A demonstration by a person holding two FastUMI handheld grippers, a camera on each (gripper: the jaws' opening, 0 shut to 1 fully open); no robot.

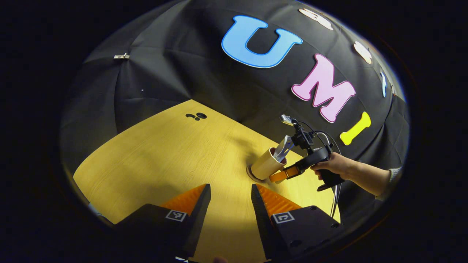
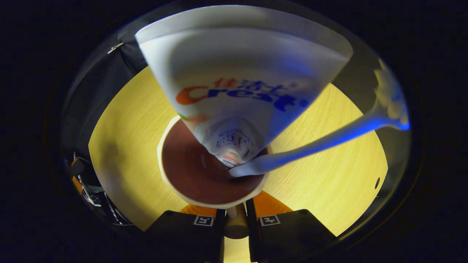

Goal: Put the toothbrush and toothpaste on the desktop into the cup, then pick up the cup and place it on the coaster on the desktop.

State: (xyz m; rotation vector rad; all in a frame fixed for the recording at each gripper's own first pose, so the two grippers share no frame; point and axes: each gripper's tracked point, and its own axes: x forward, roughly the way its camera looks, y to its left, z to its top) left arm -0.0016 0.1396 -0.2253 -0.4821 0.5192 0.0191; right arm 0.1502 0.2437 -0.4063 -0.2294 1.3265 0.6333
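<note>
Black cloth walls close in the booth around the yellow wooden desktop (image 1: pixel 164 160), which lies bare apart from a small dark mark (image 1: pixel 197 116) near its far edge. On that surface, in the left gripper view, the cup (image 1: pixel 266 165) stands tilted with its base on the round coaster (image 1: pixel 253 175), and the right gripper (image 1: pixel 282 174), held by a hand (image 1: pixel 334 165), has its fingers at the cup's lower side. The right gripper view looks straight down into the cup's brown inside (image 2: pixel 197 171), where the toothpaste (image 2: pixel 241 84) tube and the toothbrush (image 2: pixel 321 140) both lean out over the rim; this gripper (image 2: pixel 236 219) is pinching what looks like the cup's handle (image 2: pixel 236 224) between its fingers. The left gripper (image 1: pixel 229 201) hovers spread and empty over the wood, well apart from the cup. My worry is the tilt: if the handle is let go before the base sits flat, the top-heavy tube could tip the cup off the coaster. Nothing else stands near enough to block it.
</note>
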